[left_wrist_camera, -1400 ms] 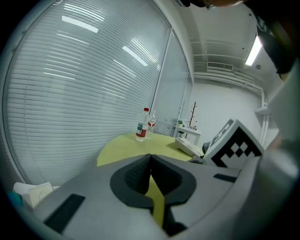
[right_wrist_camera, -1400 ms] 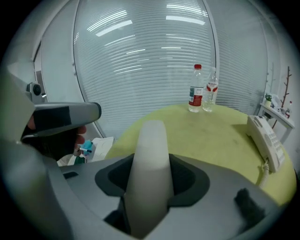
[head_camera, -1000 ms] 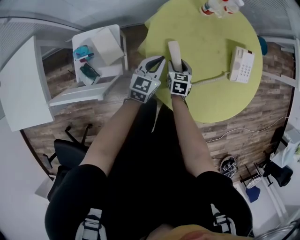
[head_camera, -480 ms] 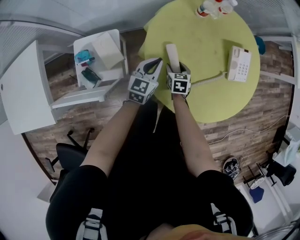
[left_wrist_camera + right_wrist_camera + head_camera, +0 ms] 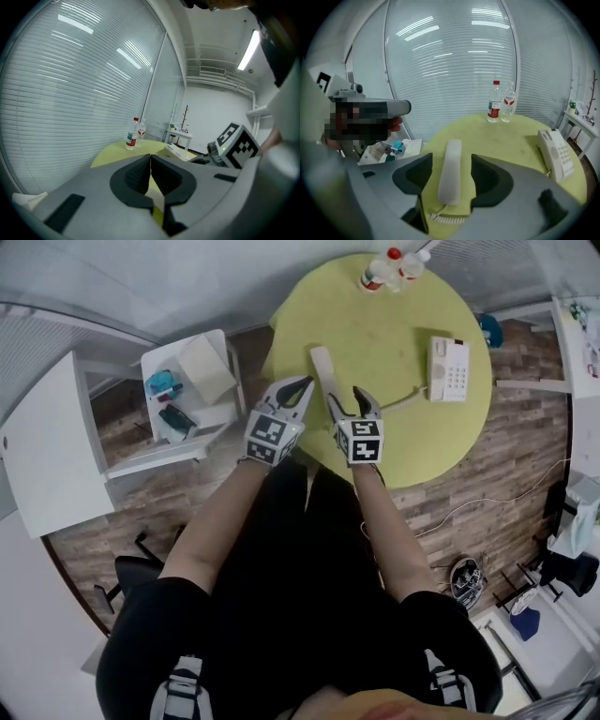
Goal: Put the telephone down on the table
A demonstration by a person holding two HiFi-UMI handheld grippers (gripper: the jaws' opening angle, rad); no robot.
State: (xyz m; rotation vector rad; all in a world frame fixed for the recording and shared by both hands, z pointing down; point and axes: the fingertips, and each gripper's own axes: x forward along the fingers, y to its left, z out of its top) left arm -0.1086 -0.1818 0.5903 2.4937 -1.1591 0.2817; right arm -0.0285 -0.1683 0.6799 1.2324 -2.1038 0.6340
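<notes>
Work surface: a round yellow-green bench (image 5: 412,451) on a wood-plank floor, with slatted blinds behind it. Nearest the operator, both forearms extend forward side by side to the bench's near edge.

The left tool (image 5: 294,388) hangs over that edge, pointing only slightly downward. Its jaws are closed tip to tip with nothing between them.

The right tool (image 5: 349,401) is just beside it, pitched steeply down at the bench. Its jaws have just been opening and stand wide apart, pads clear of everything. Seen along them, the handset (image 5: 322,371) lies flat on the bench below and ahead of the tool, untouched.

The handset's coiled cord (image 5: 405,401) runs right to the telephone base (image 5: 448,368), well apart. Two bottles (image 5: 386,266) stand at the far rim.

Judgement: the set-down step appears complete, release included. The next move calls only for lifting the right tool straight clear without snagging the cord.
</notes>
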